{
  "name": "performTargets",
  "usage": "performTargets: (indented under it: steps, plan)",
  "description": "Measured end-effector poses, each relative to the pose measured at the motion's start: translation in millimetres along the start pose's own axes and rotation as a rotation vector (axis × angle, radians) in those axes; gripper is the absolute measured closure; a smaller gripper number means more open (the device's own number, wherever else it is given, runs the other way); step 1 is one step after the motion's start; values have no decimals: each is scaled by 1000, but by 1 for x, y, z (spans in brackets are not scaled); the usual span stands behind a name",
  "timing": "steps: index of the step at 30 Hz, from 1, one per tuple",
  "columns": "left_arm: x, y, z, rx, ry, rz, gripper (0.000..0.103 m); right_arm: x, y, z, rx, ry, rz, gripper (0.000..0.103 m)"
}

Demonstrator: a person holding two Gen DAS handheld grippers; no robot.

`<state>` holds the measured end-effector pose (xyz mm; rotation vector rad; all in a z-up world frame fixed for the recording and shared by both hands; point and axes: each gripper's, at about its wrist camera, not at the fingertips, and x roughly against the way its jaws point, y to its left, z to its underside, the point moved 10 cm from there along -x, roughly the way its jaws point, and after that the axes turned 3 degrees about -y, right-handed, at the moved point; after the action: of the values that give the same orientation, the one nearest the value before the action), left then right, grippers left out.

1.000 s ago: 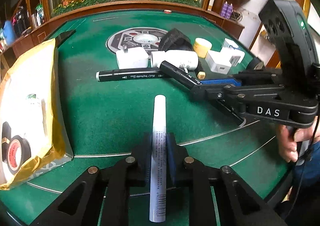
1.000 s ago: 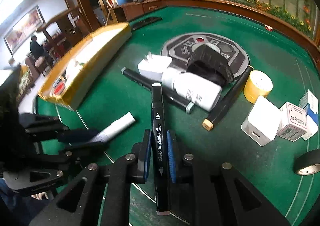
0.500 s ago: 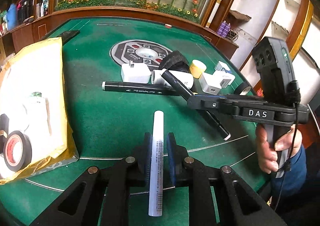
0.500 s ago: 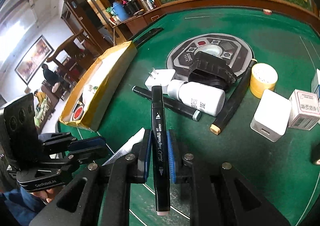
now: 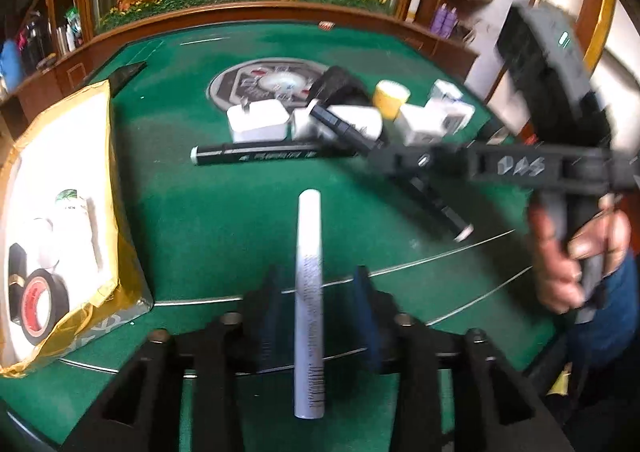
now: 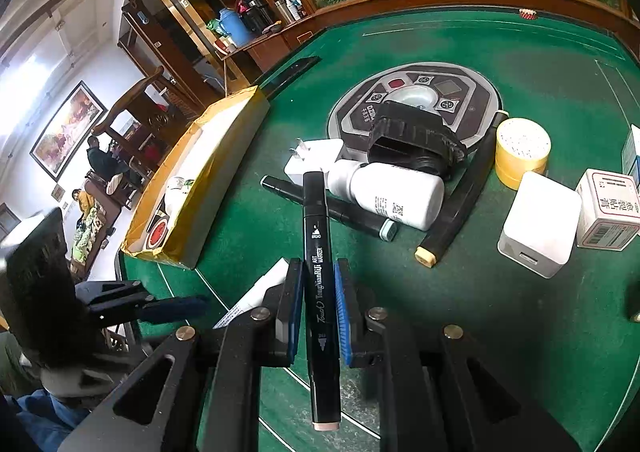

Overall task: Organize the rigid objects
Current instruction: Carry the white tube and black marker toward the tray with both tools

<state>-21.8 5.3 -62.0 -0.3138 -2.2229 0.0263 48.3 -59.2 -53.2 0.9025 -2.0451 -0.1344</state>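
A: Left gripper?
B: Released. Its jaws have just been opening; the white tube lies lengthwise between them with a gap on both sides, resting on the green table. Neither pad presses it.

A: Right gripper?
B: Clenched on the black marker, blue pads tight against the barrel. The marker's far cap points toward the white bottle; its pale near end sticks out behind the jaws.

A: Layout, taking the white bottle as reference?
B: Bottle lies on its side. A second black marker runs under its near side. The black clip-like object sits just behind it, touching. White plug adapter is at its cap end. Yellow tape roll is beyond its base, apart. The gold-edged box is well off past the adapter.
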Motion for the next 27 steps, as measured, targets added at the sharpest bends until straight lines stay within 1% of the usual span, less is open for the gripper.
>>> performTargets:
  steps: [3,5,6,7,8,10,14,19,23,27]
  plan:
    - [-12,3,6,-5,32,-30,62,0,1,-1,2,-3,0,88]
    - [-15,0,6,-42,23,-55,66,0,1,-1,3,-3,-1,88]
    - [-16,-1,5,-67,16,-80,76,0,1,-1,4,-3,0,88]
    - [-17,-3,4,-77,11,-88,87,1,1,-2,7,-5,-1,88]
    - [-17,-2,3,-67,9,-79,89,1,2,-2,7,-7,-4,88]
    - [-15,0,3,-36,-1,-57,89,1,2,-2,6,-8,-9,88]
    - [-9,5,0,61,-15,46,89,2,-1,-2,-7,-12,-8,88]
    - [10,14,-10,151,-67,117,89,1,-3,-3,-27,-15,-14,88]
    - [35,27,-24,204,-135,153,89,0,2,-3,-49,-14,-40,88]
    - [62,50,-35,249,-198,154,89,-3,16,-3,-52,-8,-66,88]
